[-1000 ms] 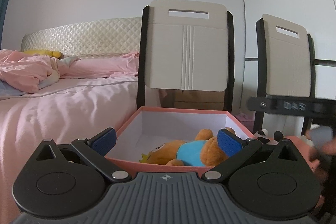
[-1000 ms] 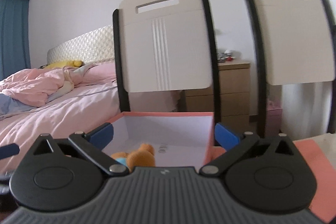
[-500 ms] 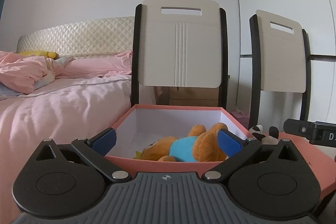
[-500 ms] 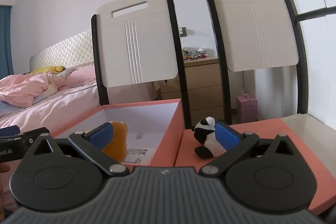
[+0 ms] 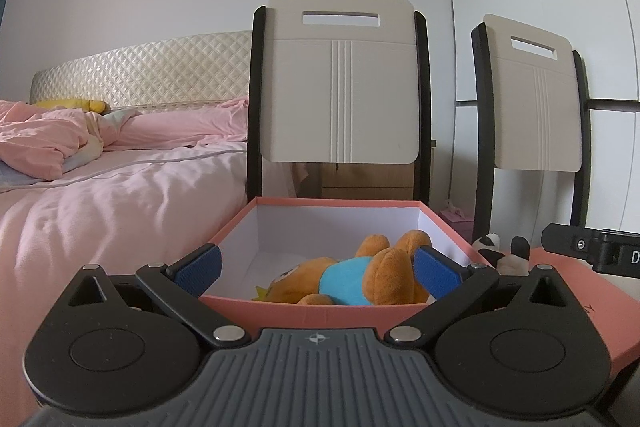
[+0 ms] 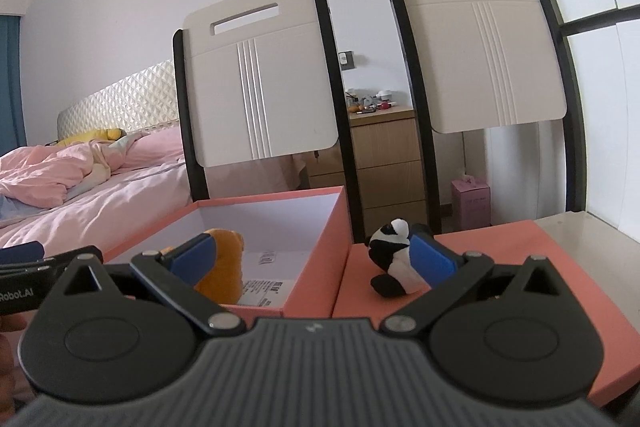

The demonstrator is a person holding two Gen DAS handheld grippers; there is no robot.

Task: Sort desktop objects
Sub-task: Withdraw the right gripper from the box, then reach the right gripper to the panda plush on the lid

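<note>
Both grippers spread wide, holding nothing.
I held left gripper [image 5: 318, 269] level at box [image 5: 340, 205] with bear [image 5: 352, 277]; right gripper [image 6: 312, 257] view alone showed panda [image 6: 394, 259] fully, on lid [image 6: 520, 255].

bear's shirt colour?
Light blue on the orange bear; clearest in the left wrist view.
</note>
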